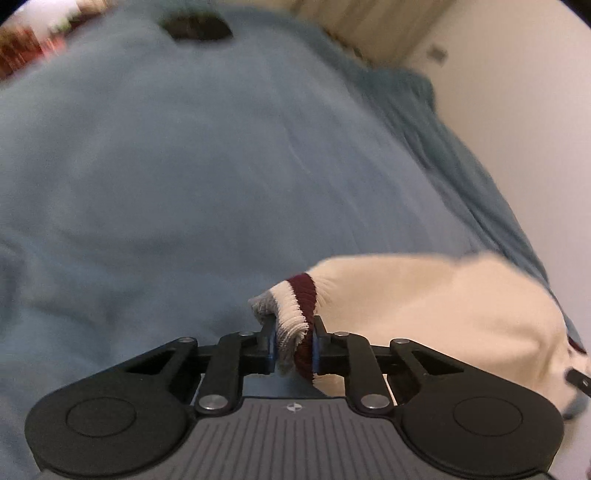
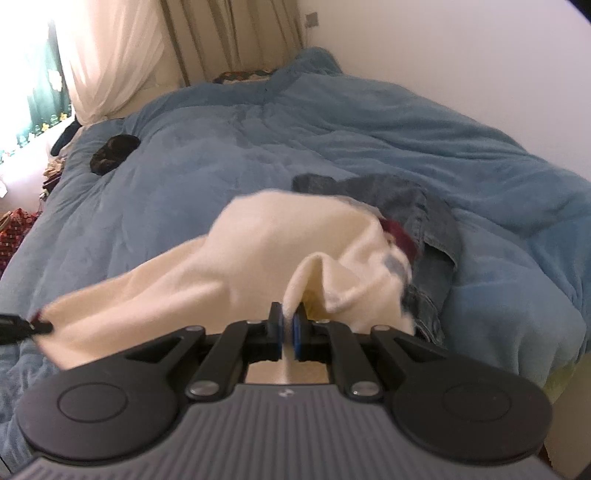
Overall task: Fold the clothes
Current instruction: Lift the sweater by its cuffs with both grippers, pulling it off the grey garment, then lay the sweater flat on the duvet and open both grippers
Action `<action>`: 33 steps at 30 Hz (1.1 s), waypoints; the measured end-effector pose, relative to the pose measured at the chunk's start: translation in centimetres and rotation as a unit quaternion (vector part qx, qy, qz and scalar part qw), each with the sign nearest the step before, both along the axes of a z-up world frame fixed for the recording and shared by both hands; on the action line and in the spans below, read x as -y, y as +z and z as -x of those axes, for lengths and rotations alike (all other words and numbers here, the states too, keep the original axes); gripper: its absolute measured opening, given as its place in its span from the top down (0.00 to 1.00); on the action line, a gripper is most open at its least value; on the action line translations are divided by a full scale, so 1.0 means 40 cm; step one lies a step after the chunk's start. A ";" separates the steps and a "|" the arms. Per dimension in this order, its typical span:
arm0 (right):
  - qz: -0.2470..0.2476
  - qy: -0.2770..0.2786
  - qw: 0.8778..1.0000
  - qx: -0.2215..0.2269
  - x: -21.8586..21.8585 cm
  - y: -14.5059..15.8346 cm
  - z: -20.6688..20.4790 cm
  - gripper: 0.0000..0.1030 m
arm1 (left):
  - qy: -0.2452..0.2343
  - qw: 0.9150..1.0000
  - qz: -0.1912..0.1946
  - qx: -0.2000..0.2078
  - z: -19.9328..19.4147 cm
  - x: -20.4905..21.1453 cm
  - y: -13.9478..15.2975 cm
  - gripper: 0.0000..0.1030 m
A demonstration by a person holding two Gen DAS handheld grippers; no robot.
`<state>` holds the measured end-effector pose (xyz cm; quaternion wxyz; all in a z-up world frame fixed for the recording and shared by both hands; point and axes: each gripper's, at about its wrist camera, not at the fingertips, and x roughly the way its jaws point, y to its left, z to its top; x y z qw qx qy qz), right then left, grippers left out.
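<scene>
Left wrist view: blue blanket (image 1: 177, 166) covered the bed, filling the frame from 9 o'clock across to 2 o'clock. A small dark item (image 1: 197, 27) lay on it at 12 o'clock, blurred, identity unclear. Left gripper (image 1: 293, 339) sat at 6 o'clock, its 2 pads pinched on the ribbed cuff (image 1: 295, 299) of a cream sweater (image 1: 443, 306); the cuff showed white and maroon bands bunched between the jaws. The sweater body ran off toward 4 o'clock, lying on the blanket near the bed's edge. Pale wall (image 1: 517, 110) at 2 o'clock.

Right wrist view: bright curtained window (image 2: 110, 55) at 11 o'clock. A dark bundle (image 2: 114, 153) rested on the blanket at 10 o'clock. The other gripper's tip showed at 9 o'clock, touching the sweater's far end. The cream sweater draped across the centre, lifted into a ridge. Right gripper (image 2: 287, 325) at 6 o'clock was clamped tight on a fold of the cream fabric, pads nearly meeting. A denim garment (image 2: 424, 214) lay just behind the sweater at 2 o'clock, partly covered by it.
</scene>
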<state>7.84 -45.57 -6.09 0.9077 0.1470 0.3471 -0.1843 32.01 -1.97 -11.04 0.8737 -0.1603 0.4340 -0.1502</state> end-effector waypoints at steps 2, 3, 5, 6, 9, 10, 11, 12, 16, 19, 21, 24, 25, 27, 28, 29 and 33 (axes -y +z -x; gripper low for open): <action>-0.001 0.010 1.000 0.005 -0.019 0.017 -0.016 0.95 | 0.030 0.999 -0.010 0.017 0.000 -0.067 0.033 0.84; -0.003 0.016 1.000 0.008 -0.033 0.023 -0.025 0.95 | 0.046 0.999 -0.010 0.019 0.000 -0.110 0.047 0.84; -0.013 0.034 0.999 0.012 -0.067 0.032 -0.049 0.95 | 0.075 0.997 -0.007 0.018 0.002 -0.185 0.061 0.84; -0.015 0.046 0.999 0.012 -0.090 0.033 -0.065 0.95 | 0.088 0.996 -0.004 0.017 0.007 -0.224 0.066 0.84; -0.015 0.081 0.996 0.012 -0.167 0.038 -0.113 0.95 | 0.117 0.993 0.003 0.019 0.036 -0.337 0.088 0.84; -0.014 0.094 0.995 0.011 -0.196 0.039 -0.130 0.95 | 0.127 0.992 0.002 0.021 0.050 -0.371 0.097 0.84; -0.018 0.106 0.994 0.012 -0.223 0.039 -0.148 0.95 | 0.138 0.990 -0.002 0.025 0.065 -0.405 0.105 0.84; -0.024 0.119 0.993 0.012 -0.250 0.038 -0.165 0.95 | 0.150 0.988 -0.011 0.031 0.081 -0.436 0.112 0.84; -0.043 0.161 0.986 0.005 -0.353 0.012 -0.214 0.95 | 0.200 0.979 -0.020 0.032 0.114 -0.537 0.123 0.85; -0.056 0.185 0.981 -0.012 -0.418 -0.030 -0.234 0.95 | 0.216 0.976 -0.036 0.003 0.131 -0.590 0.092 0.84; -0.059 0.191 0.979 -0.027 -0.446 -0.061 -0.234 0.95 | 0.203 0.978 -0.027 -0.029 0.145 -0.605 0.052 0.83; -0.069 0.191 0.978 -0.045 -0.461 -0.104 -0.214 0.94 | 0.180 0.982 -0.030 -0.043 0.157 -0.581 0.024 0.81; -0.069 0.189 0.978 -0.051 -0.462 -0.117 -0.199 0.95 | 0.172 0.983 -0.037 -0.041 0.155 -0.567 0.023 0.79; -0.070 0.185 0.978 -0.063 -0.460 -0.140 -0.165 0.95 | 0.159 0.986 -0.049 -0.033 0.168 -0.548 0.031 0.77; -0.078 0.182 0.978 -0.067 -0.456 -0.152 -0.146 0.95 | 0.152 0.987 -0.055 -0.027 0.175 -0.537 0.038 0.76; -0.087 0.180 0.977 -0.071 -0.451 -0.166 -0.127 0.95 | 0.147 0.987 -0.062 -0.020 0.183 -0.526 0.047 0.75; -0.114 0.171 0.976 -0.079 -0.428 -0.230 -0.067 0.93 | 0.120 0.989 -0.091 -0.004 0.216 -0.462 0.057 0.72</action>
